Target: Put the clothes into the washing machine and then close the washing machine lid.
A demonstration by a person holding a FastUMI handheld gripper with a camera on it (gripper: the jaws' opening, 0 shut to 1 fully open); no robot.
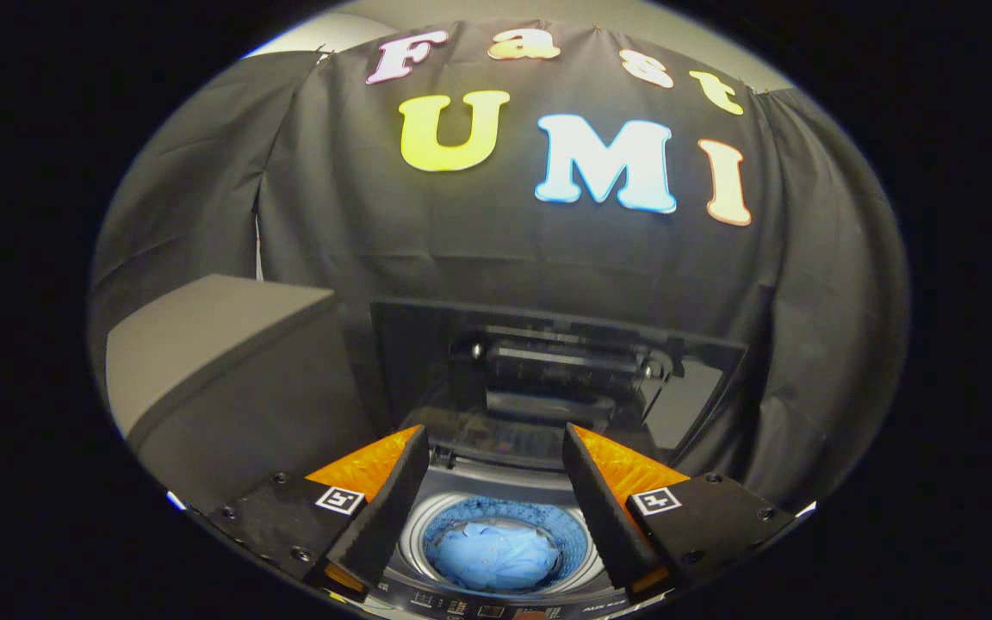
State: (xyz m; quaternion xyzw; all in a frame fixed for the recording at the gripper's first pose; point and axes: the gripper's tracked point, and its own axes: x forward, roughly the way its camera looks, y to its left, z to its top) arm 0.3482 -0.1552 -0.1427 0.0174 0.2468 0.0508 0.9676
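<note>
A: Going left to right, what is there?

B: A grey box (pixel 203 344) stands at about ten o'clock from the tongs (pixel 496 448), beside the washing machine (pixel 496 594). Then the tongs themselves, spread wide and holding nothing. Between their fingers (pixel 384 508), down in the drum (pixel 565 525), lie the blue clothes (pixel 496 555).

A: So the loading is done?

B: It looks that way. The clothes sit inside the tub, and nothing is left in the grip.

A: And the lid?

B: The lid (pixel 556 370) stands raised at twelve o'clock, just beyond the fingertips, leaning back toward the booth's cloth wall.

A: What remains, then?

B: I judge only the closing: reach up to the lid's edge and bring it down over the opening.
</note>
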